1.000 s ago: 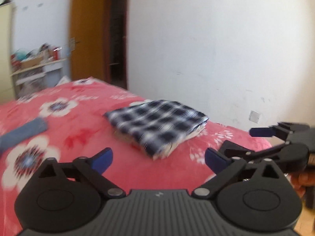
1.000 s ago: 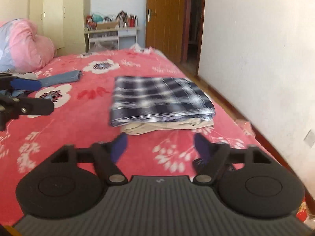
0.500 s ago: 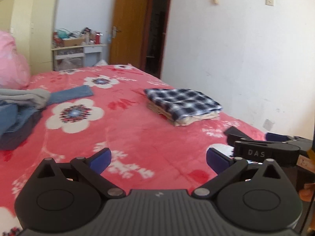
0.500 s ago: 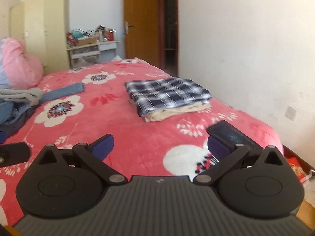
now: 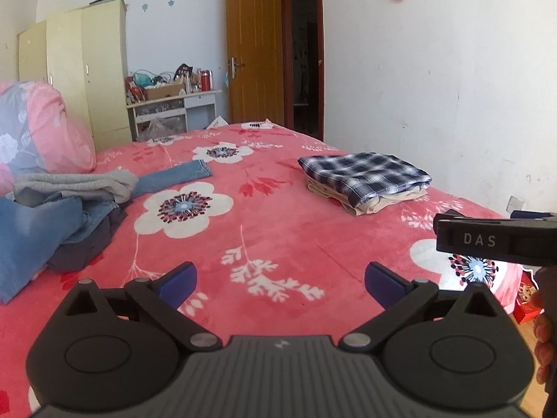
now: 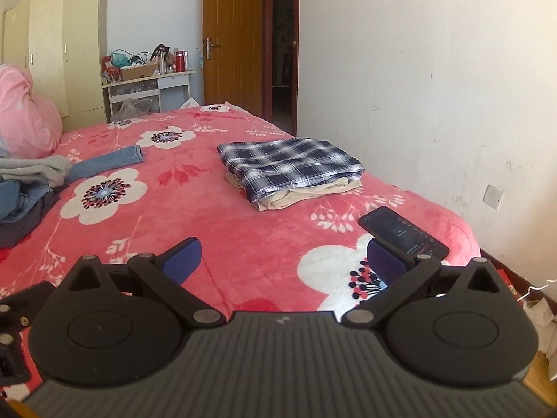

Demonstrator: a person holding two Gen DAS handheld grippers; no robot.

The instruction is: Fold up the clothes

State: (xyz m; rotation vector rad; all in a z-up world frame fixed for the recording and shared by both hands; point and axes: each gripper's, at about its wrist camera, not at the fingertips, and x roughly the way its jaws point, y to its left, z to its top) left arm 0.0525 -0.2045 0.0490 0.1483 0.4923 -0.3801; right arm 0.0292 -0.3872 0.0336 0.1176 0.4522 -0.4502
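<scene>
We've got both the left gripper (image 5: 280, 284) and right gripper (image 6: 283, 259) spread wide, holding nothing; plaid shirt (image 6: 289, 162) sits folded on the bed (image 6: 216, 216); unfolded pile (image 5: 52, 209) waits left.

The left gripper (image 5: 280, 284) and the right gripper (image 6: 283, 257) both hover with jaws spread wide, nothing between them; fingers (image 5: 543, 334) wrap the right handle.
</scene>
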